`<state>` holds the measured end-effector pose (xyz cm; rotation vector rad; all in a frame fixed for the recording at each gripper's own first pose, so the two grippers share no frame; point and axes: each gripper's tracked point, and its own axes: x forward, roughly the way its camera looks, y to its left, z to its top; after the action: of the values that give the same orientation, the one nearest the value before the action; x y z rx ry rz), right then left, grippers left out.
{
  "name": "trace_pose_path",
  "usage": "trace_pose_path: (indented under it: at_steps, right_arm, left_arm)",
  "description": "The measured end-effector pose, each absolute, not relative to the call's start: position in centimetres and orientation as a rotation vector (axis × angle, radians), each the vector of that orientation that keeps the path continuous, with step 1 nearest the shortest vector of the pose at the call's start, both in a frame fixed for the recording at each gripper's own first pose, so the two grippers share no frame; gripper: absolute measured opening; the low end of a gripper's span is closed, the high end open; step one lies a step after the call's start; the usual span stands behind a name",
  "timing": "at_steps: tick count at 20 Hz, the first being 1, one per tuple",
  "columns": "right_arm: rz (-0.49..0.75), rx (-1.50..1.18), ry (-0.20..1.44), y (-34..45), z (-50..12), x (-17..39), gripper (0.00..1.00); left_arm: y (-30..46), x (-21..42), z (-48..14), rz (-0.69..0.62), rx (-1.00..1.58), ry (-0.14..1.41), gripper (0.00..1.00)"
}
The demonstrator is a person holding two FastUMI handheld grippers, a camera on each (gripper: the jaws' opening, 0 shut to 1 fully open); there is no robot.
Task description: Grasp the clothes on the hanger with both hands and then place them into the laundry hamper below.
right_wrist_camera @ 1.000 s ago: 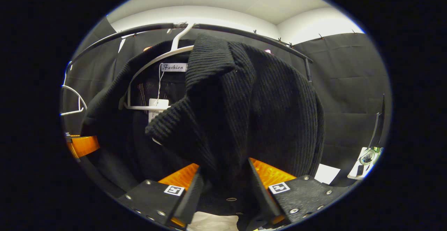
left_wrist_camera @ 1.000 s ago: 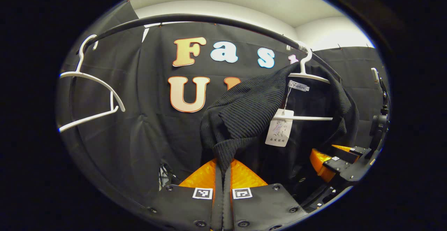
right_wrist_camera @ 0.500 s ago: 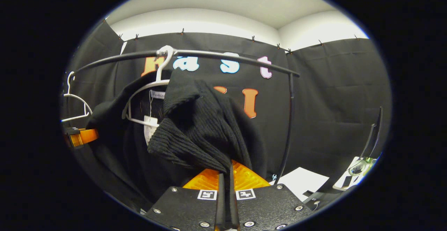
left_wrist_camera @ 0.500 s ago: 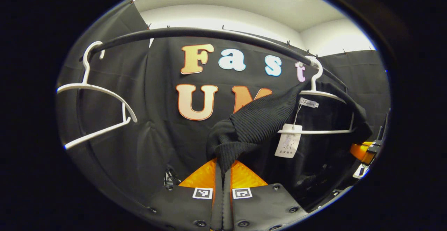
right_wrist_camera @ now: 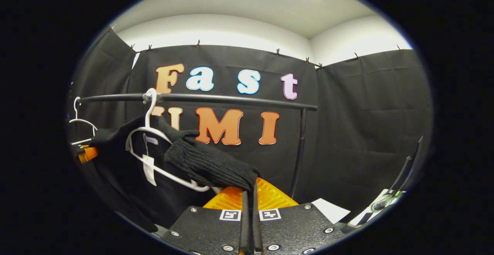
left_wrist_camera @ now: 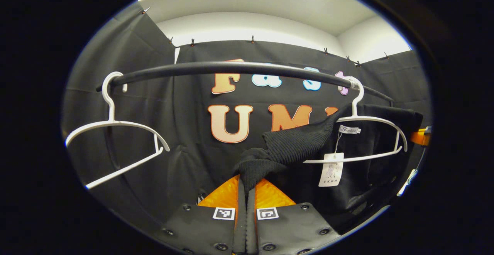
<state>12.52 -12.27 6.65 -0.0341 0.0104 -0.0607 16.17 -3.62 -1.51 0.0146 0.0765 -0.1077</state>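
A black ribbed knit garment (left_wrist_camera: 297,143) hangs on a white hanger (left_wrist_camera: 359,120) at the right end of the black rail (left_wrist_camera: 231,68). In the left gripper view, my left gripper (left_wrist_camera: 246,179) is shut on one bunched edge of it, which stretches up to the hanger. In the right gripper view, my right gripper (right_wrist_camera: 250,186) is shut on the other side of the garment (right_wrist_camera: 208,164), pulled taut off the hanger (right_wrist_camera: 170,174). The garment's body and paper tag (left_wrist_camera: 331,170) still drape below the hanger bar. The left gripper (right_wrist_camera: 87,152) appears at the far left of the right gripper view.
An empty white hanger (left_wrist_camera: 115,125) hangs at the rail's left end. The rail's upright post (right_wrist_camera: 297,158) stands just right of my right gripper. A white sheet (right_wrist_camera: 328,208) lies on the floor beyond it. A stand's edge (right_wrist_camera: 409,170) rises at the far right.
My right gripper has shut on the garment. Both grippers have drawn back and down from the rail, so the knit now stretches out from the hanger to each side.
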Motion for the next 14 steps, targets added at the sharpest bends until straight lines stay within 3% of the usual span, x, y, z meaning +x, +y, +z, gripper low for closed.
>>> trace_pose_path:
  at_steps: [6,11,12,14]
  right_arm:
    - [0.100,-0.078,0.010,-13.9,7.5,18.6,0.03]
    - [0.300,0.050,0.027,-13.2,6.3,23.0,0.03]
    - [0.336,0.072,0.021,-13.1,5.9,23.9,0.07]
    - [0.394,0.109,0.016,-12.7,4.8,25.2,0.03]
  left_arm:
    - [-3.1,15.5,-1.0,-0.022,0.010,0.079,0.07]
    - [-3.0,15.0,-1.5,0.026,-0.008,0.094,0.04]
    - [-2.7,15.2,-1.4,0.039,-0.020,0.095,0.10]
    - [-1.5,16.1,-1.0,0.074,-0.020,0.088,0.07]
